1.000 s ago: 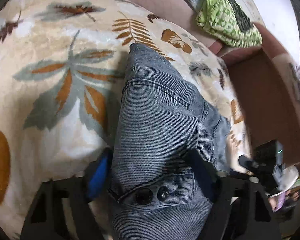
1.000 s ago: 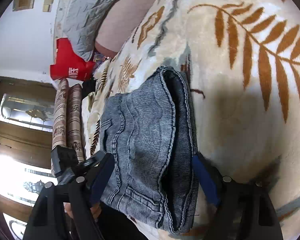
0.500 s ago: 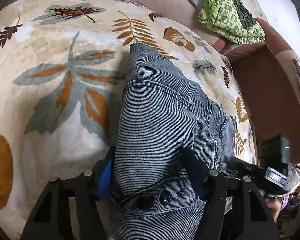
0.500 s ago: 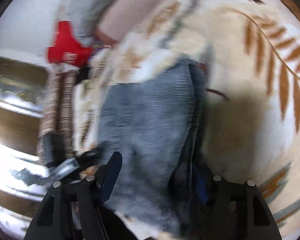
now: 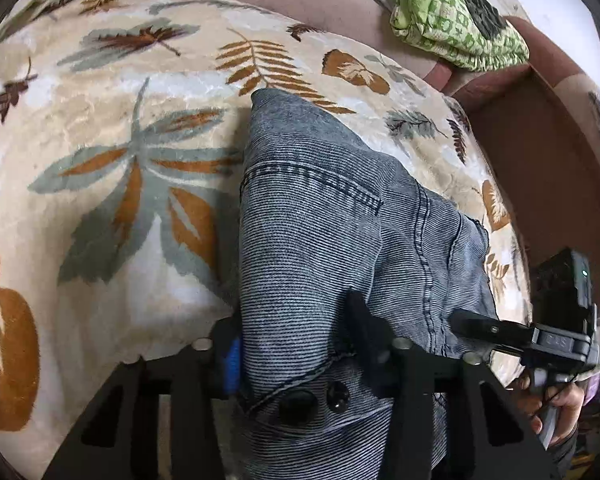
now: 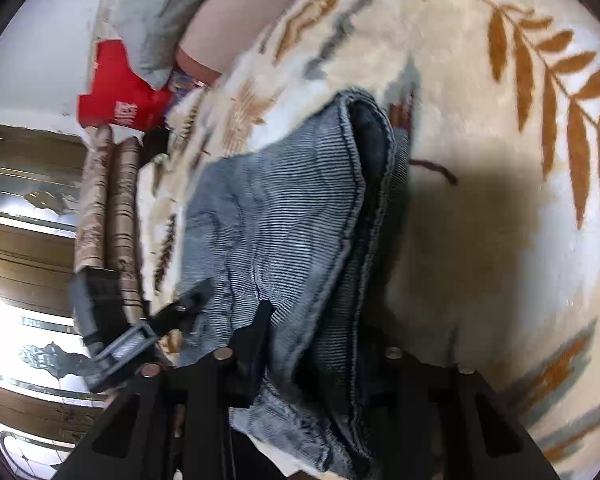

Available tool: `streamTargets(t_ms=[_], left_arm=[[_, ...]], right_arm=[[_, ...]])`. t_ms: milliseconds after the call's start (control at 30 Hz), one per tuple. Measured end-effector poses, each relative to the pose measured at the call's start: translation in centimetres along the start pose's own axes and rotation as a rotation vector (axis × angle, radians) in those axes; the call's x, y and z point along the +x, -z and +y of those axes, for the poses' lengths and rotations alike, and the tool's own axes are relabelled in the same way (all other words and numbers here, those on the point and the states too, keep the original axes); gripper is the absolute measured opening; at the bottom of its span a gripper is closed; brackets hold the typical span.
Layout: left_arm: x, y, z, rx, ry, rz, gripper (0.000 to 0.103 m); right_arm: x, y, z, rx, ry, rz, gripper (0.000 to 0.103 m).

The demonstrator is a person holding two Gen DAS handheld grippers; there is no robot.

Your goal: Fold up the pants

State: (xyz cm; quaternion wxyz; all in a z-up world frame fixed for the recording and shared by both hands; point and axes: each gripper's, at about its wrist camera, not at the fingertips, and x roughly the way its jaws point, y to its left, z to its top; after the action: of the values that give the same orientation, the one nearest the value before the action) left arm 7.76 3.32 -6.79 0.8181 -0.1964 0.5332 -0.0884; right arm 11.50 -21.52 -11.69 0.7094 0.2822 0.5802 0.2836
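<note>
The pants [image 5: 324,240] lie folded in a thick bundle on the leaf-patterned blanket [image 5: 100,208], with the green cloth [image 5: 456,20] well beyond their far end on the brown sofa [image 5: 540,152]. The left gripper [image 5: 296,340] is closed down on the near end of the pants, its fingers pressing into the denim on both sides just above the two dark buttons [image 5: 316,400]. The right gripper [image 6: 316,344] clamps the stacked, hemmed edges of the pants [image 6: 284,232] at their near end, with layers of fabric bunched between its fingers. In the right wrist view, the blanket [image 6: 500,200] spreads out to the right of the pants, and a red bag [image 6: 120,100] sits beyond them, to the upper left.
</note>
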Motion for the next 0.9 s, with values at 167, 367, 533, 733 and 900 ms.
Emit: streamTargets(t_ms=[167, 367, 533, 733, 900], left_arm=[[-1.0, -0.1, -0.9, 0.053, -0.052, -0.027, 0.025], [-6.3, -1.0, -1.9, 0.119, -0.074, -0.202, 0.023], [-10.1, -3.3, -0.9, 0.12, -0.079, -0.337, 0.023], [-7.4, -5.4, 2.9, 0.048, -0.121, -0.305, 0.027], [-1.9, -4.3, 6.1, -0.018, -0.249, -0.172, 0.07]], right_arm=[[-1.5, 0.7, 2.1, -0.091, 0.032, -0.048, 0.026], [-3.9, 0.4, 6.8, -0.208, 0.025, -0.111, 0.025], [-5.0, -2.1, 11.4, -0.312, -0.002, -0.17, 0.025], [-1.2, -6.0, 13.5, -0.381, 0.018, -0.159, 0.026], [5.8, -6.6, 7.8, -0.259, 0.279, -0.028, 0.052]])
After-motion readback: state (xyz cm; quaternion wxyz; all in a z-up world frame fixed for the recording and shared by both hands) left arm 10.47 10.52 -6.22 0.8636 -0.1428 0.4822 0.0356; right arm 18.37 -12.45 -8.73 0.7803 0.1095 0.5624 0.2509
